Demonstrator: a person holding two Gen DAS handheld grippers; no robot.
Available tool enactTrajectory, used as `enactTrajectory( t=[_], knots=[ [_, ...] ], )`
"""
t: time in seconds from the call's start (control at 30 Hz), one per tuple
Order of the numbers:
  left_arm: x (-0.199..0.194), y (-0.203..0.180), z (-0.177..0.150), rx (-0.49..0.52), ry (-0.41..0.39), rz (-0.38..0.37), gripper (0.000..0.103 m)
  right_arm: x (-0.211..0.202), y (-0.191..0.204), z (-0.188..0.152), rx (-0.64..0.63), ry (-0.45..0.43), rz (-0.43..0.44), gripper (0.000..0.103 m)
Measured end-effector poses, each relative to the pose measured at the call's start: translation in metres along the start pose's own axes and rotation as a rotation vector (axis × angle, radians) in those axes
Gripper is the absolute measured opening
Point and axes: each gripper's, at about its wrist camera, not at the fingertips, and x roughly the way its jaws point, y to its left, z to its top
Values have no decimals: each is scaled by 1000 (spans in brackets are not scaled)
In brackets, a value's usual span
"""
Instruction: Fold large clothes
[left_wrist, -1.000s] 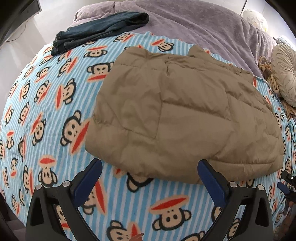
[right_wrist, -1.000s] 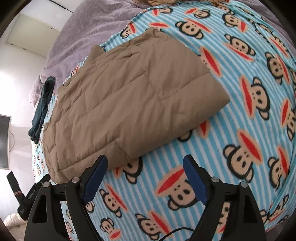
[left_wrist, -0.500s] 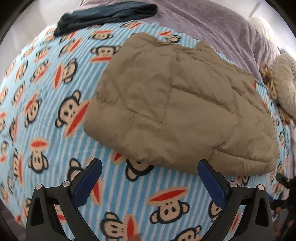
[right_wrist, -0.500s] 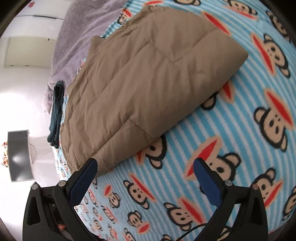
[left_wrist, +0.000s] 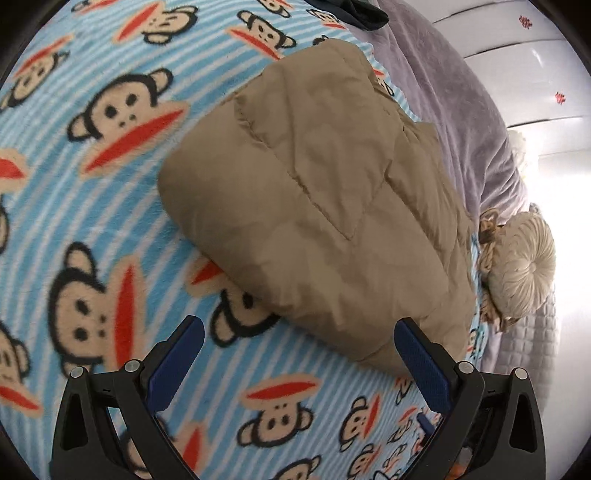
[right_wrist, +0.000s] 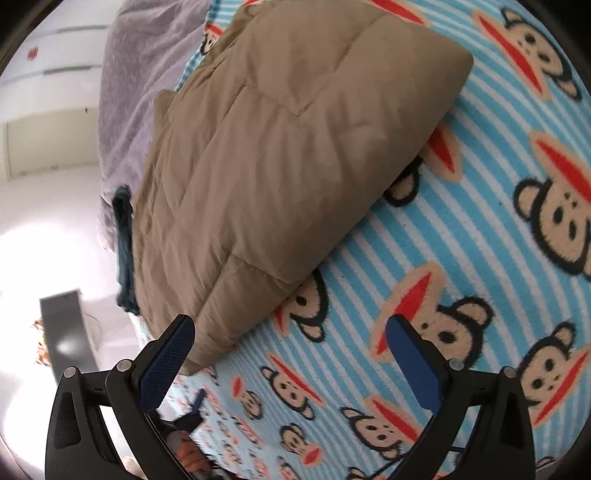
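A tan quilted jacket (left_wrist: 325, 206) lies folded flat on a blue striped monkey-print blanket (left_wrist: 110, 184). My left gripper (left_wrist: 299, 347) hangs open just above the blanket at the jacket's near edge, its right finger over the hem corner, nothing between the pads. The same jacket (right_wrist: 280, 155) fills the upper middle of the right wrist view. There my right gripper (right_wrist: 290, 343) stands wide open, its left fingertip (right_wrist: 177, 339) beside the jacket's lower corner, not touching cloth.
A dark blue folded garment (left_wrist: 354, 14) lies at the blanket's far end, also seen as that garment (right_wrist: 123, 251) past the jacket. A purple bedspread (left_wrist: 461, 96) and a round cream cushion (left_wrist: 521, 273) border the blanket. A dark screen (right_wrist: 66, 332) stands off the bed.
Both grippers have dropped closer to the blanket and rolled, so the jacket looms larger and turned in each view. The right gripper's jaws widened.
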Motion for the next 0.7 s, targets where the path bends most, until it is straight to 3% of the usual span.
enactTrajectory(
  t=[0.33,0.53,0.63,0.67,0.7],
  knots=[
    [32,-12,37,-22,-65,-69,103,27,-5,16,70,7,190,103],
    [59,-19,57,-57,-79,-64,103,62,1,34,114,21,318,103],
    [66,-20,62,-87,-99,-57,103,78,1,40,146,20,335,103],
    [67,-19,64,-98,-104,-56,102,82,2,42,159,12,333,103],
    [66,-20,65,-110,-115,-53,89,84,2,43,169,7,333,103]
  ],
)
